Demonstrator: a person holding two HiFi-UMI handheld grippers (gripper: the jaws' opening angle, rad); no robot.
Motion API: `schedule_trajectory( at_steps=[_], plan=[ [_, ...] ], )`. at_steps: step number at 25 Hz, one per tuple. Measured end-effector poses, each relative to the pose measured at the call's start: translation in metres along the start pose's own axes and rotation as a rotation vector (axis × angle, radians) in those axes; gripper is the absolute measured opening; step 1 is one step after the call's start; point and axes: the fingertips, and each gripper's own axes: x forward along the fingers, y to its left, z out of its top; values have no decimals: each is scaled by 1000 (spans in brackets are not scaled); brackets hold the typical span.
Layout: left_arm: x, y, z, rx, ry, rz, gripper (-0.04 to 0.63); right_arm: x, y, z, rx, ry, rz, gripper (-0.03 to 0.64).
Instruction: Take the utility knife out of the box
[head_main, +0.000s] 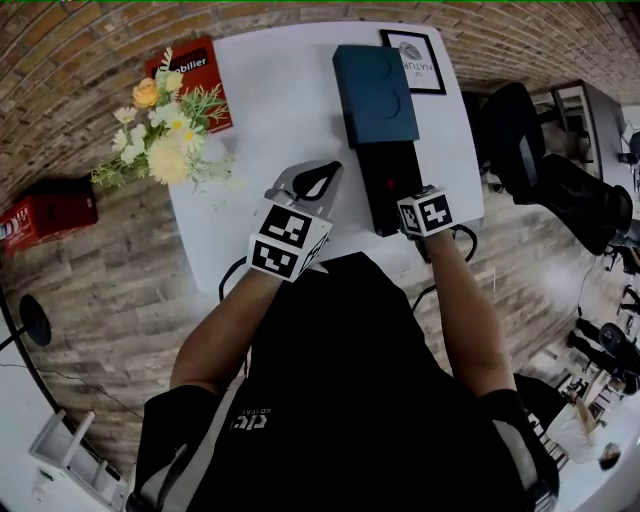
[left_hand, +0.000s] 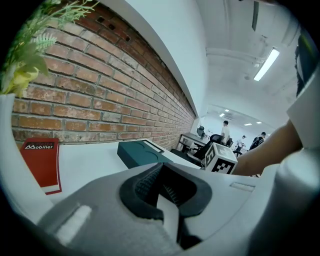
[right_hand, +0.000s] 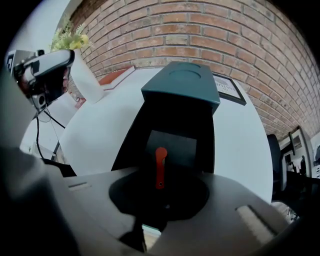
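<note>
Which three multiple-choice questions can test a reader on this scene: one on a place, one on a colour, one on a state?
1. Where is the lid of the box?
A. On the box, closing it.
B. On the table, at the box's far end.
C. Out of sight.

2. What colour is the knife?
A. Blue.
B. Yellow.
C. Red.

3. How do the jaws of the left gripper stand?
A. Together, with nothing between them.
B. Wide apart.
C. Closed on the knife.

Key:
1 B: the head view shows the teal lid lying on the white table just beyond the open box.
2 C: the right gripper view shows it red against the box's dark inside.
3 A: the left gripper view shows the pads meeting with nothing in them.
</note>
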Motion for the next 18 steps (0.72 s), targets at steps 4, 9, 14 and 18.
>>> schedule_trajectory(
  at_steps=[4,9,14,18],
  plan=[
    [5,-8,5,-5,6,-7,8,-6,-1,5,9,-33,32,54],
    [21,-19,8,-20,25,-22,8,-13,-4,8,18,-75,89,52],
    [40,-30,13,-12,18,-17,8,-22,-9,14,7,-134,151,54],
    [57,-40,8,-24,43,-31,9,-38,-9,22,-16,-181,185,54]
  ],
)
